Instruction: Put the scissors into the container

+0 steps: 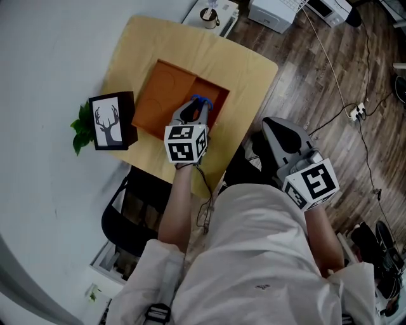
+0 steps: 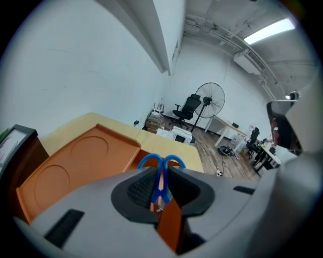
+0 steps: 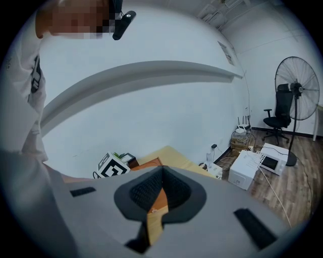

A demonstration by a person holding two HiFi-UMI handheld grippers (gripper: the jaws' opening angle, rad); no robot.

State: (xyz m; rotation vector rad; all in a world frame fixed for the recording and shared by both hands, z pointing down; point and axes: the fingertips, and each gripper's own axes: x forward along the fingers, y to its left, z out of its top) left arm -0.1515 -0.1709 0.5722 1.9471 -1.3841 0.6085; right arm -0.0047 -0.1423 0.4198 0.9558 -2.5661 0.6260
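Blue-handled scissors (image 2: 161, 164) stand pinched between the pads of my left gripper (image 2: 160, 190), handles pointing away from it. In the head view the left gripper (image 1: 195, 106) hovers with the scissors (image 1: 202, 100) over the open right-hand compartment of the orange container (image 1: 162, 95), which lies on the wooden table (image 1: 158, 38). The container's flat lid part with two round recesses (image 2: 75, 161) lies to the left. My right gripper (image 1: 271, 126) hangs off the table's right side beside the person's body, jaws closed together with nothing in them (image 3: 161, 171).
A framed deer picture (image 1: 109, 120) and a green plant (image 1: 81, 127) stand at the table's left edge, close to the container. A black chair (image 1: 127, 216) sits below the table. A white appliance (image 1: 273, 13) and cables lie on the wooden floor to the right.
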